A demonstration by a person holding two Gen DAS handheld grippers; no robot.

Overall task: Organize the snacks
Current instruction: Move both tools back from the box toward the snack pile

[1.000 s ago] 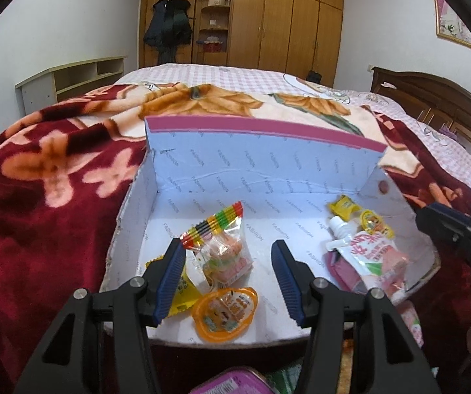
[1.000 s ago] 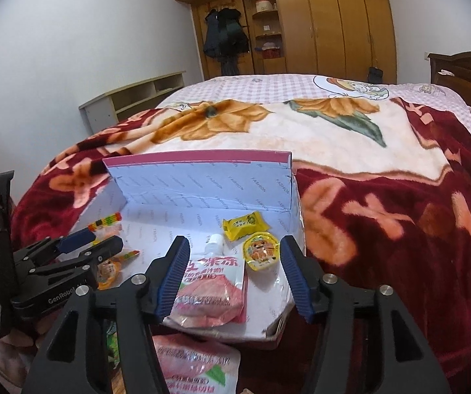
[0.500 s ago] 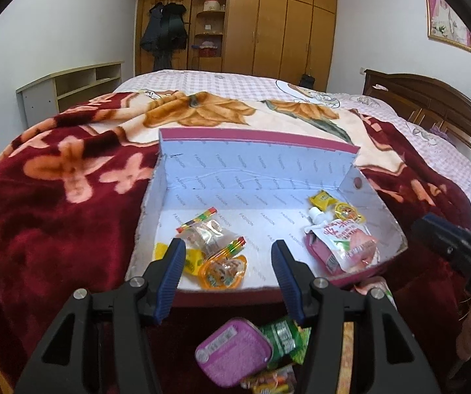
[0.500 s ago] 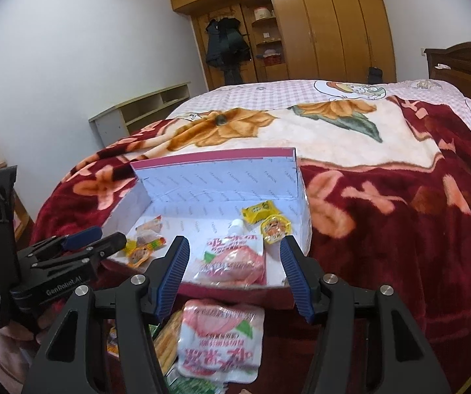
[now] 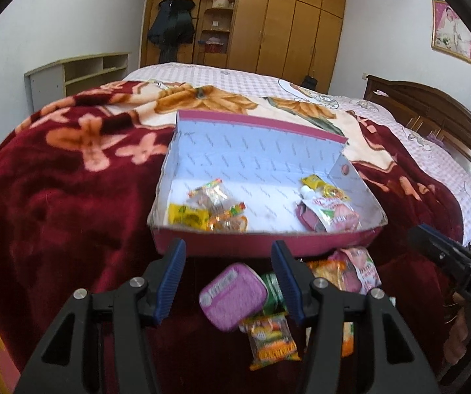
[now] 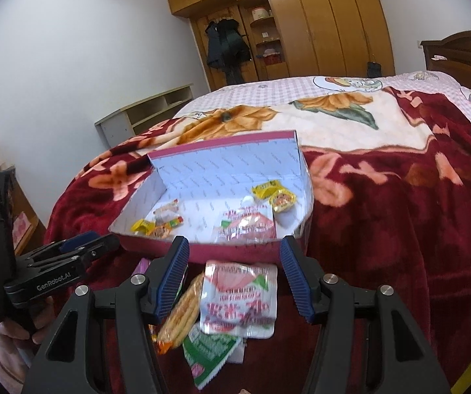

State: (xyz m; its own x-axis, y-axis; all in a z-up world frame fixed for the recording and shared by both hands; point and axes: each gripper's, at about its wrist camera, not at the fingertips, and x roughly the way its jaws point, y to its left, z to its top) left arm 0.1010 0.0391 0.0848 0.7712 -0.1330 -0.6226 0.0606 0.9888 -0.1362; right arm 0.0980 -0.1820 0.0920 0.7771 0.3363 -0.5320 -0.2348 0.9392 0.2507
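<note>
**Both grippers empty over the loose snack pile, box half stocked**

Bedroom with a wooden wardrobe [image 5: 268,23] along the back wall; a bed fills the middle of both views, covered by a dark red floral blanket [image 5: 54,197]. On the blanket sits an open cardboard box [image 5: 261,246] with a magenta outside and pale printed lining, its lid standing up at the far side so the inside stays reachable from the near edge.

Snacks in the box lie in two clusters, which reads as sorting by kind: at centre left a yellow packet [image 5: 187,218] with clear-wrapped candies, at centre right a pink spouted jelly pouch [image 5: 332,215] with small yellow sweets behind it.

Unsorted items lie on the blanket below the box's near wall. In the left wrist view a purple tin [image 5: 233,295] sits low at centre beside an orange candy bag [image 5: 273,341]. In the right wrist view a pink-and-white jelly pouch [image 6: 240,298], a long cracker pack [image 6: 181,312] and a green-and-white packet [image 6: 210,353] overlap at lower centre.

The left gripper [image 5: 228,279] and right gripper [image 6: 233,274] both have their jaws released, gripping nothing, each framing part of the pile; judging by that, the next pick is probably the tin and the pouch.
</note>
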